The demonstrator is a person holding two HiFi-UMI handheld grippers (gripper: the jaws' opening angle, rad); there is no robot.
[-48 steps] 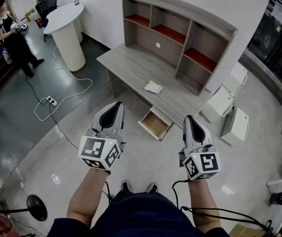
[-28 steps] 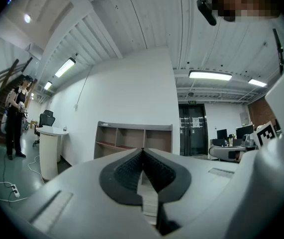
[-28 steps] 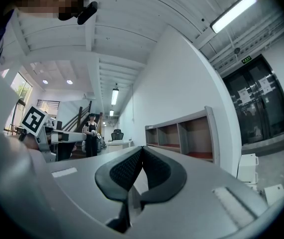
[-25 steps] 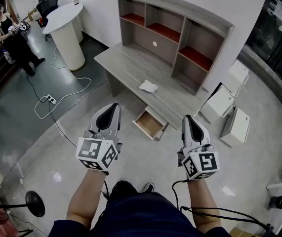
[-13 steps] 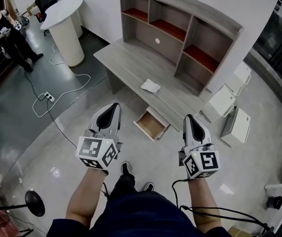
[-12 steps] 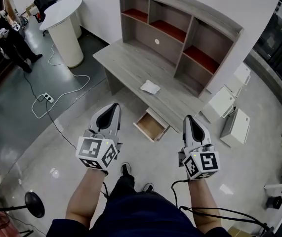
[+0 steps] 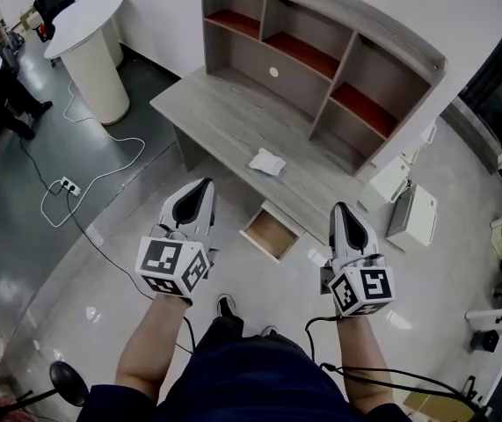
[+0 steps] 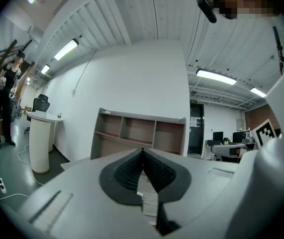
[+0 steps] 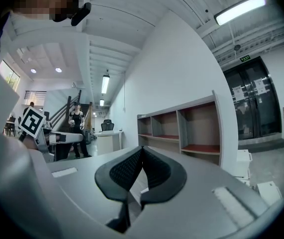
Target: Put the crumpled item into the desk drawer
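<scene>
1. Both tools are pressed together with nothing between them: the left gripper (image 7: 200, 186) has its tips meeting, and so does the right gripper (image 7: 340, 209). If you reach the crumpled item (image 7: 268, 162) like this, you will likely shove it instead of taking it. It looks light, so it could skid across the desk (image 7: 214, 117) toward the shelves (image 7: 321, 60) or off the front edge. Spread the jaws before you arrive.
2. The drawer (image 7: 270, 233) stands pulled out below the desk's front edge, between you and the desk. Stepping in close, your legs could bump it shut.
3. The item looks soft and loosely balled. A shallow pinch may catch only one fold, and it could slip free on the way down.
4. The item lies on the desk top near the front edge, just behind and above the open drawer. It is well apart from both grippers, ahead of them and roughly between their lines. Neither gripper view shows it.
</scene>
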